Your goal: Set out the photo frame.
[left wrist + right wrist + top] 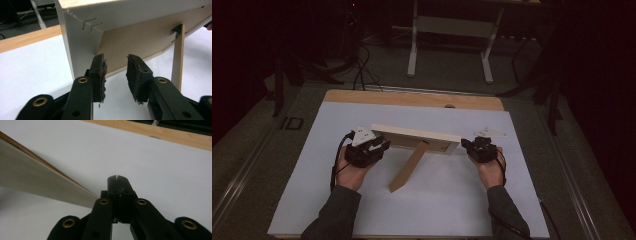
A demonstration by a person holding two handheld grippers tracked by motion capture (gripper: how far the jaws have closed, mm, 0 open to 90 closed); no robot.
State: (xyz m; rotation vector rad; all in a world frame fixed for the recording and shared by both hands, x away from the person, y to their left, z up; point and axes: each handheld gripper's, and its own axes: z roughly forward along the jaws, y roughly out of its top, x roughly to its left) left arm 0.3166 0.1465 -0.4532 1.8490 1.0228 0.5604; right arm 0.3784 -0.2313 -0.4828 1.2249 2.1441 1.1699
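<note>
A picture frame (414,138) stands on the white sheet (312,175) covering the desk, about midway between its left and right edges and nearer the far edge, propped on its easel leg (408,167), which slants toward the person. The left gripper (377,146) sits at the frame's left end, its jaws spread with nothing between them — the frame's corner lies just beyond the pads (99,75). The right gripper (472,145) waits just off the frame's right end, jaws pressed together on nothing. By the look of it, the standing-up is done — what remains is perhaps a small straightening, or simply drawing both hands away.
</note>
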